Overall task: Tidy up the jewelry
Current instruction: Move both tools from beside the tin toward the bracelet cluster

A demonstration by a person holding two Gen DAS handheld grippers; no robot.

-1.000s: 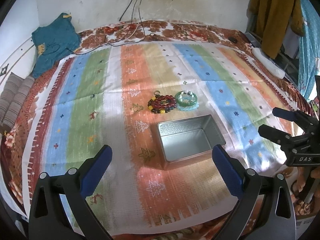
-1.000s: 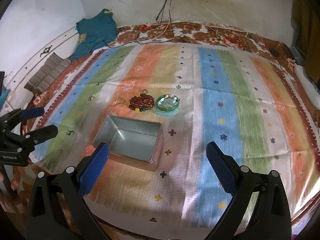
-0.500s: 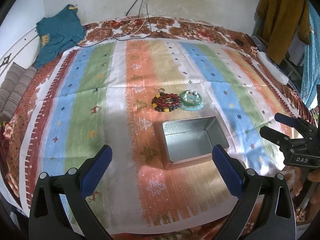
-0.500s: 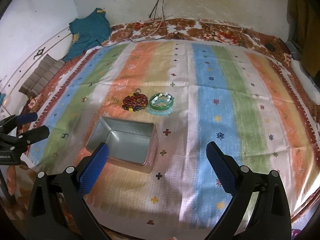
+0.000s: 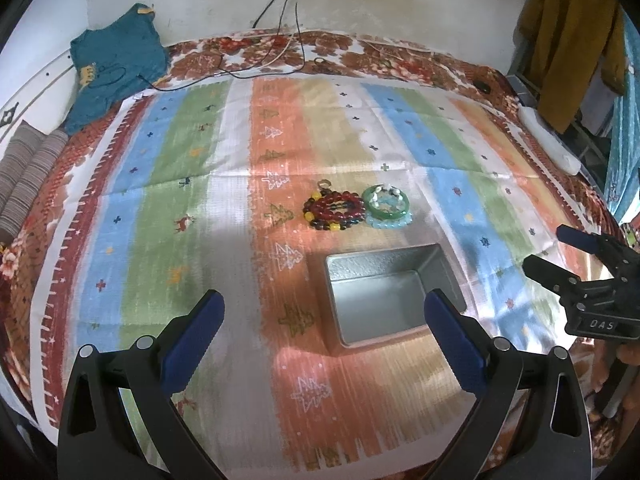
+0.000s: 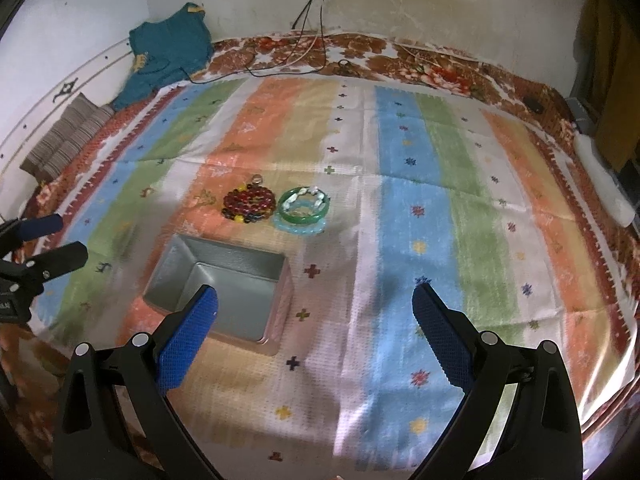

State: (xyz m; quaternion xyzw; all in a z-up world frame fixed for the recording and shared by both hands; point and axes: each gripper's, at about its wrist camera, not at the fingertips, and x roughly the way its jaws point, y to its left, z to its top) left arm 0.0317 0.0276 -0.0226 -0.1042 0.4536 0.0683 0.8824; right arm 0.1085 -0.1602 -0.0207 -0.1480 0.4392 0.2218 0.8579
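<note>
A red and yellow bead bracelet pile (image 5: 335, 210) (image 6: 250, 204) lies on the striped cloth, touching a green bangle stack (image 5: 386, 206) (image 6: 303, 208) to its right. An empty open metal tin (image 5: 390, 292) (image 6: 222, 286) sits just in front of them. My left gripper (image 5: 323, 336) is open and empty, hovering near the tin's front. My right gripper (image 6: 315, 324) is open and empty, to the right of the tin. Each gripper shows in the other's view: the right one (image 5: 560, 254) and the left one (image 6: 52, 240).
The striped cloth (image 5: 180, 184) covers a floral bedspread. A teal garment (image 5: 116, 72) and a folded striped cloth (image 5: 24, 172) lie at the far left. Cables (image 5: 288, 20) hang down the back wall. A mustard garment (image 5: 568, 40) hangs at the right.
Both grippers have moved forward and slightly up over the cloth, so the tin and jewelry sit lower and nearer in both views. The jaws stay open.
</note>
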